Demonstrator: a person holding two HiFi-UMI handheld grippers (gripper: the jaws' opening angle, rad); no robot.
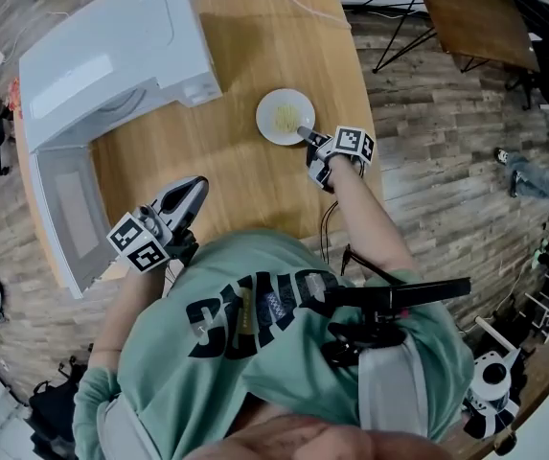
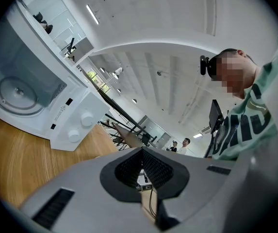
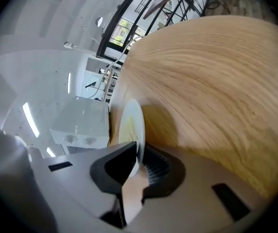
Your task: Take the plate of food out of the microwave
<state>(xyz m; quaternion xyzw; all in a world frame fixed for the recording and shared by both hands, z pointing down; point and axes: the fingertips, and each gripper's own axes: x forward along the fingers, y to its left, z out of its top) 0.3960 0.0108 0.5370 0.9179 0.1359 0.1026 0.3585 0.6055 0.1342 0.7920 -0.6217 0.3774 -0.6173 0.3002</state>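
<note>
On microwave (image 2: 75,123) front, tiny unreadable labels (image 2: 61,112)

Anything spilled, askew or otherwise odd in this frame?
Nothing stands out. The plate looks level on the wooden table, food on it, none spilled. The right gripper is shut on its rim. The microwave door hangs open.
</note>
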